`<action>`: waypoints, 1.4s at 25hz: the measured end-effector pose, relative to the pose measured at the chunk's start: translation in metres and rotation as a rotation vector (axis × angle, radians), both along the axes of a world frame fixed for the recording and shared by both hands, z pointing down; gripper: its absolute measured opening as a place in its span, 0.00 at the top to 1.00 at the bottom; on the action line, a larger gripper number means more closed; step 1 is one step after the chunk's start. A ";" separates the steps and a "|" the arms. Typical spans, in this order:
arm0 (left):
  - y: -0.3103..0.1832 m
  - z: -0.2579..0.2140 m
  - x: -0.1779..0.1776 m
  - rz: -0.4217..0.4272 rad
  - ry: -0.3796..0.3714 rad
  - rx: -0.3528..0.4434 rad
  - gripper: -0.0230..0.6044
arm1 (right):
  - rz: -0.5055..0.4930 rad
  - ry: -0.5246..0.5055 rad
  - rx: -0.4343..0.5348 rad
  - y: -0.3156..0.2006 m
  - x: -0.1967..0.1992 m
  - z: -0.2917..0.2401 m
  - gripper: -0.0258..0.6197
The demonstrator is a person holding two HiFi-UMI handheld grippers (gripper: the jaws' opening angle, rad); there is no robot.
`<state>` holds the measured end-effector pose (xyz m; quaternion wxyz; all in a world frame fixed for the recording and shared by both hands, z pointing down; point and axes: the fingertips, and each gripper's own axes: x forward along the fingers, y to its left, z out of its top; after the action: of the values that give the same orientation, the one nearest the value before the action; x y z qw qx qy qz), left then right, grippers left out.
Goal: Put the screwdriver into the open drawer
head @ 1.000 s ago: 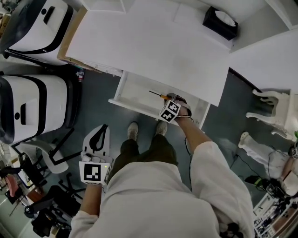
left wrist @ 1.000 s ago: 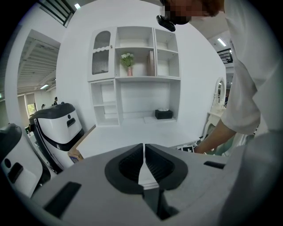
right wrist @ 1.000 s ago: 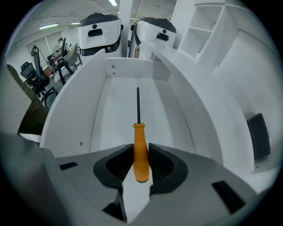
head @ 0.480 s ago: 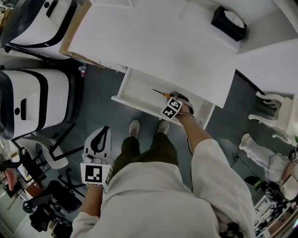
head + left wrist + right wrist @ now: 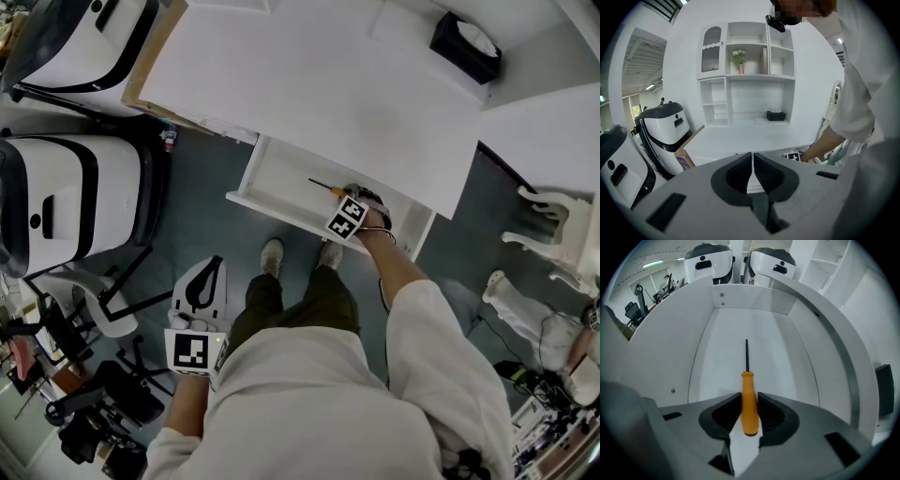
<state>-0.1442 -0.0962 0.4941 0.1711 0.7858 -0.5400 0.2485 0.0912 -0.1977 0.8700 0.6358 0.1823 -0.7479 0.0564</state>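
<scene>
The screwdriver (image 5: 749, 401) has an orange handle and a thin dark shaft. My right gripper (image 5: 749, 404) is shut on the handle, and the shaft points ahead over the floor of the open white drawer (image 5: 726, 366). In the head view, the right gripper (image 5: 349, 197) reaches down into the drawer (image 5: 277, 178) below the desk's front edge, with the screwdriver (image 5: 325, 187) sticking out to the left. My left gripper (image 5: 206, 272) hangs low at the left over the dark floor, well away from the drawer. In its own view the left gripper (image 5: 752, 157) has its pads together and holds nothing.
The white desk top (image 5: 319, 84) overhangs the back of the drawer, with a black tissue box (image 5: 461, 47) at its far right. Two white and black machines (image 5: 66, 202) stand at the left. A white chair (image 5: 553, 225) is at the right. The person's shoes (image 5: 270, 261) are just before the drawer front.
My right gripper has sunk a little deeper into the drawer with the screwdriver still in it. The left gripper has stayed almost in place.
</scene>
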 end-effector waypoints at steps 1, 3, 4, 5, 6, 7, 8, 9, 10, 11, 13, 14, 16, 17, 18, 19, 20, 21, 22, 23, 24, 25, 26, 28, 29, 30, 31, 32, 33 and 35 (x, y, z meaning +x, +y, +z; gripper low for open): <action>0.000 0.000 0.001 -0.001 0.004 0.000 0.93 | -0.003 0.000 -0.001 0.000 0.000 0.000 0.78; 0.000 0.000 0.002 0.001 0.009 0.006 0.93 | -0.003 -0.004 -0.002 0.000 -0.001 0.000 0.78; 0.000 -0.001 0.003 0.002 0.009 0.004 0.93 | -0.002 -0.009 0.000 -0.001 -0.001 -0.001 0.78; -0.001 -0.001 0.003 0.005 0.006 0.002 0.94 | 0.000 -0.014 0.002 -0.001 -0.001 -0.001 0.78; -0.001 -0.002 0.004 0.010 0.002 0.003 0.93 | 0.002 -0.021 0.005 -0.001 -0.001 -0.002 0.77; 0.000 -0.002 0.004 0.015 -0.002 0.005 0.94 | 0.005 -0.028 0.010 -0.001 -0.002 -0.003 0.77; 0.000 -0.002 0.004 0.019 -0.003 0.007 0.94 | 0.008 -0.037 0.014 -0.002 -0.002 -0.004 0.76; -0.001 -0.002 0.004 0.020 -0.003 0.008 0.94 | 0.011 -0.044 0.019 -0.002 -0.003 -0.006 0.75; -0.001 -0.002 0.004 0.022 -0.001 0.010 0.94 | 0.014 -0.051 0.022 -0.003 -0.003 -0.007 0.74; -0.001 -0.002 0.004 0.025 0.000 0.012 0.94 | 0.016 -0.057 0.023 -0.003 -0.004 -0.009 0.74; -0.001 -0.002 0.003 0.035 0.000 0.014 0.94 | 0.019 -0.064 0.024 -0.003 -0.005 -0.013 0.74; 0.000 -0.003 0.003 0.040 0.000 0.015 0.94 | 0.021 -0.067 0.025 -0.002 -0.006 -0.015 0.74; -0.001 -0.004 0.003 0.040 0.006 0.012 0.94 | 0.029 -0.076 0.031 -0.002 -0.006 -0.019 0.74; -0.001 -0.004 0.002 0.035 0.011 0.007 0.94 | 0.035 -0.084 0.034 -0.002 -0.007 -0.022 0.74; -0.002 -0.005 0.002 0.031 0.016 0.003 0.94 | 0.042 -0.093 0.036 -0.001 -0.007 -0.024 0.74; -0.002 -0.006 0.002 0.030 0.021 0.002 0.94 | 0.049 -0.101 0.039 -0.001 -0.008 -0.026 0.74; -0.004 -0.007 0.003 0.031 0.026 0.004 0.94 | 0.056 -0.107 0.046 -0.001 -0.007 -0.029 0.74; -0.005 -0.008 0.003 0.034 0.029 0.007 0.94 | 0.064 -0.115 0.053 -0.002 -0.007 -0.033 0.75; -0.007 -0.009 0.005 0.041 0.031 0.012 0.94 | 0.072 -0.124 0.058 -0.002 -0.006 -0.038 0.75; -0.008 -0.010 0.006 0.050 0.030 0.018 0.94 | 0.081 -0.132 0.064 -0.003 -0.005 -0.042 0.75; -0.009 -0.011 0.007 0.061 0.028 0.025 0.94 | 0.092 -0.141 0.070 -0.003 -0.004 -0.045 0.75; -0.010 -0.011 0.008 0.071 0.028 0.030 0.93 | 0.104 -0.153 0.077 -0.004 -0.004 -0.048 0.76; -0.011 -0.012 0.009 0.078 0.030 0.035 0.94 | 0.117 -0.168 0.086 -0.005 -0.004 -0.053 0.76; -0.013 -0.013 0.012 0.092 0.037 0.042 0.94 | 0.150 -0.208 0.103 -0.005 -0.005 -0.065 0.77; -0.014 -0.014 0.013 0.099 0.041 0.045 0.94 | 0.171 -0.231 0.113 -0.006 -0.006 -0.074 0.78; -0.016 -0.015 0.015 0.106 0.045 0.048 0.94 | 0.194 -0.254 0.123 -0.007 -0.006 -0.082 0.79; -0.017 -0.015 0.016 0.112 0.049 0.053 0.94 | 0.217 -0.278 0.134 -0.008 -0.006 -0.091 0.79; -0.019 -0.016 0.018 0.120 0.053 0.058 0.94 | 0.239 -0.300 0.144 -0.008 -0.006 -0.099 0.80; -0.021 -0.017 0.020 0.128 0.058 0.063 0.94 | 0.260 -0.320 0.155 -0.008 -0.005 -0.107 0.80; -0.024 -0.019 0.024 0.145 0.067 0.074 0.94 | 0.298 -0.356 0.177 -0.008 -0.004 -0.124 0.81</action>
<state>-0.1204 -0.1207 0.4755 0.1415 0.8363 -0.4846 0.2139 0.0875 -0.2059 0.7460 0.4603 0.3327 -0.8150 0.1151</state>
